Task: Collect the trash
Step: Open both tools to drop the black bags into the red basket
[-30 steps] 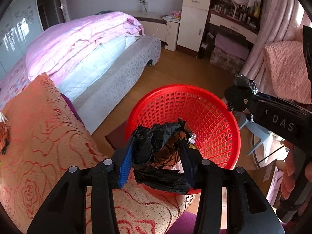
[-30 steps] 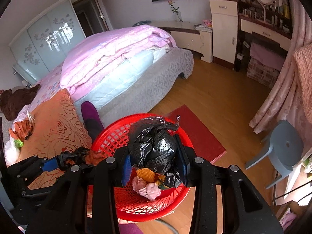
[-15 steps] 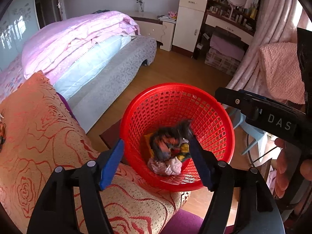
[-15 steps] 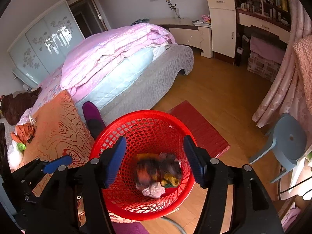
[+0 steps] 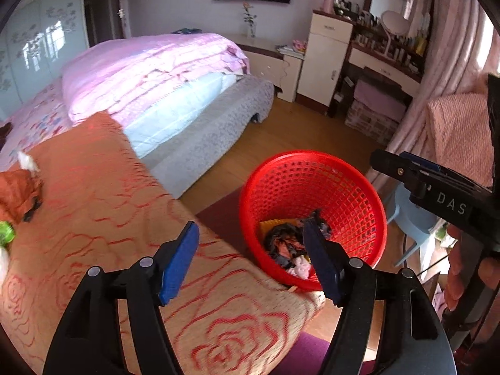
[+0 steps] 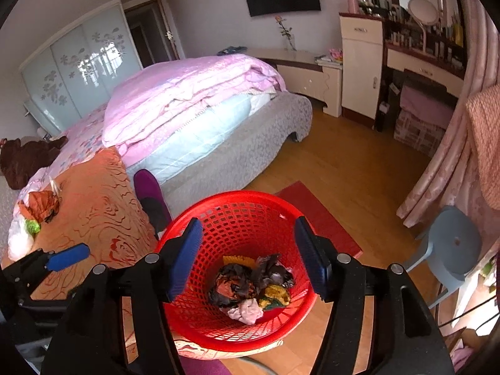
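Note:
A red mesh basket [image 5: 312,156] [image 6: 234,195] stands on the floor at the foot of an orange rose-patterned blanket [image 5: 93,187]. A heap of trash [image 6: 250,284] [image 5: 284,247] lies in its bottom: crumpled black bags, yellow scraps and pink tissue. My right gripper [image 6: 247,221] hangs open over the basket with nothing between its blue pads. My left gripper [image 5: 250,223] is open and empty too, over the blanket's edge beside the basket. More trash lies on the blanket at far left: an orange wrapper [image 6: 40,203], a green scrap [image 6: 31,226] and a white bag [image 6: 18,240].
A bed with a pink quilt [image 6: 193,93] fills the middle. A purple slipper [image 6: 151,197] and a red mat [image 6: 315,215] lie by the basket. A pale blue stool [image 6: 453,243], pink curtains [image 6: 437,172] and a dressing table [image 6: 422,68] stand at the right.
Both grippers opened and their black bags dropped into the basket. Both then pulled back and up. The left one swung left, over the blanket.

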Demonstrator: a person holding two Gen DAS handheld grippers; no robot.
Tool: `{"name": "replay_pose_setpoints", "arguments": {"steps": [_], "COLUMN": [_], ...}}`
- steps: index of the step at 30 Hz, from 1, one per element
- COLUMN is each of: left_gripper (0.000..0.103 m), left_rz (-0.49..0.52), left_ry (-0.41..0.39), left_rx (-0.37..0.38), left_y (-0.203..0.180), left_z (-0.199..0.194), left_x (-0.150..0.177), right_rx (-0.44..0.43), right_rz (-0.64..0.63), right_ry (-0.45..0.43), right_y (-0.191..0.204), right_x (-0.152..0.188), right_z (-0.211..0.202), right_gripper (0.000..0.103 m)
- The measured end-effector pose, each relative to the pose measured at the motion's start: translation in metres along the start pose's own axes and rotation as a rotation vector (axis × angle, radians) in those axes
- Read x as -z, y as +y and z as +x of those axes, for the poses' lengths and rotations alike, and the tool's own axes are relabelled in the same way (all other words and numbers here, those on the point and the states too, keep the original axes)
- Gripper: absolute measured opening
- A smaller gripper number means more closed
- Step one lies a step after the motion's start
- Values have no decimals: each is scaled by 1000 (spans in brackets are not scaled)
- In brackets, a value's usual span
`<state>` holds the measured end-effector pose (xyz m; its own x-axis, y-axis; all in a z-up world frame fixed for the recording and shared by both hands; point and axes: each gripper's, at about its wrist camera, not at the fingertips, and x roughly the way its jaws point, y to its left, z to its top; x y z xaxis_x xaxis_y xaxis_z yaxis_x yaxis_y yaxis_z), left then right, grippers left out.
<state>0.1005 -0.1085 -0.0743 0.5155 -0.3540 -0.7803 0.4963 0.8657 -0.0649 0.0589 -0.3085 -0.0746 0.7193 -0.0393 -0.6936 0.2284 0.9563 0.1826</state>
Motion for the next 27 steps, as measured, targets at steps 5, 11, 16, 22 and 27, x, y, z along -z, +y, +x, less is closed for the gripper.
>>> {"name": "replay_pose_setpoints", "arguments": {"steps": [5,11,16,22,27], "left_gripper": [67,69,73,76,78], "left_rz": [-37,-119,-220,-368,-453], "left_ry": [-47,-103,-133,-152,-157], "left_rx": [-54,-161,-267,-397,-482], "left_y": [24,74,128,191,236], "left_z": [-26,-63,-89,-114,-128], "left_x": [5,17,27,41,55], "right_rx": [-55,-118,-162,-195,-209], "right_rz": [-72,-142,-190,-238,-259], "right_ry": [-23,-40,-40,-20,-8], "right_y": [30,63,90,114,123], "right_x": [3,6,10,14,19], "right_z": [-10,-23,-29,-27,-27], "right_gripper": [59,59,59,60,60]}}
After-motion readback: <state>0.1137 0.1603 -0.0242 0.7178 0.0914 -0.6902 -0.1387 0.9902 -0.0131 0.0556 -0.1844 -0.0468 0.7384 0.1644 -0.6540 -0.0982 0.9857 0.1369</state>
